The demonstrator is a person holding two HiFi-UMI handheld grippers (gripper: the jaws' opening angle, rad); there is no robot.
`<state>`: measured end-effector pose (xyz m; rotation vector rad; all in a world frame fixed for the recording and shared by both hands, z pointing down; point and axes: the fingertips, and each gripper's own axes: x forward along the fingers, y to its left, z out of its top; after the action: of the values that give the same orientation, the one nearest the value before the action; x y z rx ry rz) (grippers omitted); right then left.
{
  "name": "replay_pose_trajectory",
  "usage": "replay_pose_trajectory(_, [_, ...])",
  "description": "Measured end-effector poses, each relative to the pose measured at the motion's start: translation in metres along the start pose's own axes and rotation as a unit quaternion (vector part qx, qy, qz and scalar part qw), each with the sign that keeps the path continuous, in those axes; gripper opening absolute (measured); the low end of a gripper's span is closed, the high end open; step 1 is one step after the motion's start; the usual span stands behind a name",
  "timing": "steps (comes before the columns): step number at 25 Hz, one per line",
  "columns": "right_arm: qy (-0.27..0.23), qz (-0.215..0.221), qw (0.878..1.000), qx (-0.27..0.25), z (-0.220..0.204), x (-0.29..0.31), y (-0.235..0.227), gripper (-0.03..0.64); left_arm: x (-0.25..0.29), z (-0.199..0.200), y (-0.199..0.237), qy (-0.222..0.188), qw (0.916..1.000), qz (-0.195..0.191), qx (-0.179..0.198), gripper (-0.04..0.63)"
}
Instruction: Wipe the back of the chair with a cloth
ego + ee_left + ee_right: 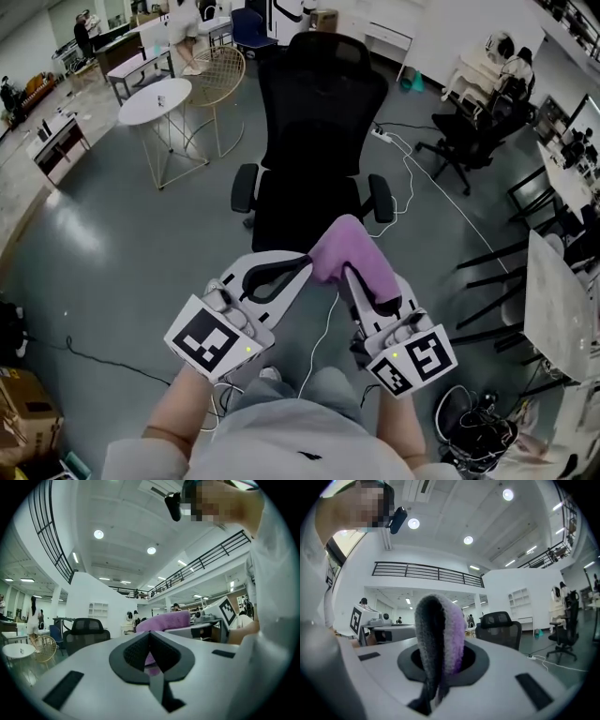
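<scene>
A black mesh office chair (317,122) stands ahead of me with its tall back (321,98) towards me. My right gripper (349,274) is shut on a folded purple cloth (352,255), which stands up out of its jaws and hides the tips. In the right gripper view the cloth (438,637) rises from the right gripper (439,670), with the chair (500,626) beyond it. My left gripper (302,263) is shut with nothing in it, just left of the cloth. The left gripper (150,637) shows its pads pressed together, with the cloth (164,620) and the chair (86,633) behind. Both grippers are short of the chair.
A round white table (155,99) and a wire chair (221,79) stand at the back left. Another black office chair (467,139) and desks (555,302) are on the right. A white cable (414,192) runs over the floor. A cardboard box (22,412) lies at the lower left.
</scene>
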<state>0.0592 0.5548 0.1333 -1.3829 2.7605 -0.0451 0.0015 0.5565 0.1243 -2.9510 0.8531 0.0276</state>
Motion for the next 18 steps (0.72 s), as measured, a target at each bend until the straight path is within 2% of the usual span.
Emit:
replay_pose_trajectory(8, [0.015, -0.016, 1.000, 0.001, -0.004, 0.031, -0.009, 0.049, 0.002, -0.006, 0.040, -0.008, 0.9999, 0.002, -0.013, 0.012])
replay_pose_trajectory(12, [0.018, -0.012, 1.000, 0.002, -0.009, 0.051, -0.028, 0.049, 0.017, -0.013, 0.062, -0.007, 0.9997, 0.008, -0.022, 0.012])
replay_pose_trajectory(18, [0.017, 0.001, 1.000, 0.002, -0.006, 0.088, -0.067, 0.049, 0.054, -0.015, 0.099, -0.010, 0.9997, 0.019, -0.014, 0.012])
